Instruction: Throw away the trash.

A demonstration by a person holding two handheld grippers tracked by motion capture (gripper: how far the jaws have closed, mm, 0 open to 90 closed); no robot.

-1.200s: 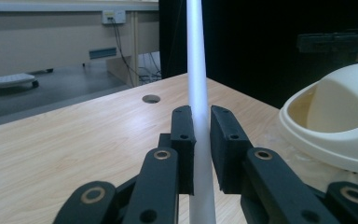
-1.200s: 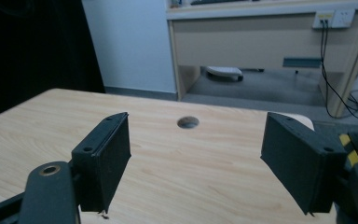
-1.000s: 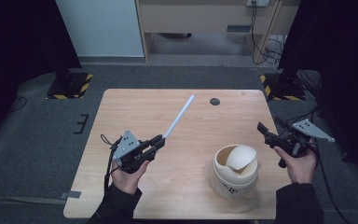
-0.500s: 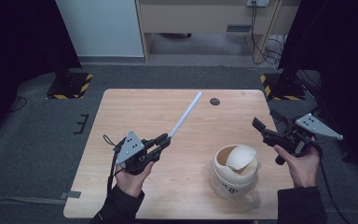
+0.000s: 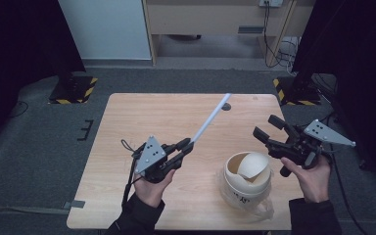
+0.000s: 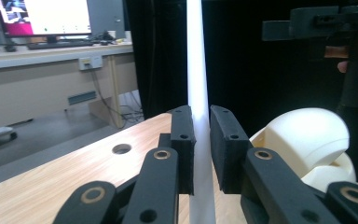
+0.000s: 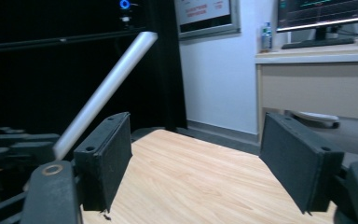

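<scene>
two grippers are working above the wooden table [image 5: 127, 147], and the nearer one to the person's body, the left gripper [image 5: 183, 146], is pinching the lower end of a long pale tube [image 5: 210, 119] between its black pads [image 6: 184, 140], jaws closed tight on it with no gap showing in the left gripper view. the tube is sticking out past the jaws and rising at a slant toward the far edge of the table, off the wood along its whole length. it is looking light and stiff, holding straight with no sag, and its smooth round surface is likely slippery, so a grip this near one end is letting the free end swing with any wrist turn; a hold closer to the middle would steady it. just right of the tube's base, a cream round container [image 5: 247, 178] with a curved lid piece tipped inside it is sitting on the table near the front edge. farther right, the right gripper [image 5: 268, 129] is hanging above the table's edge with its jaws standing apart and nothing between them, though they have just been narrowing a little. beyond, a dark hole [image 5: 226, 106] is marking the table's far side.
</scene>
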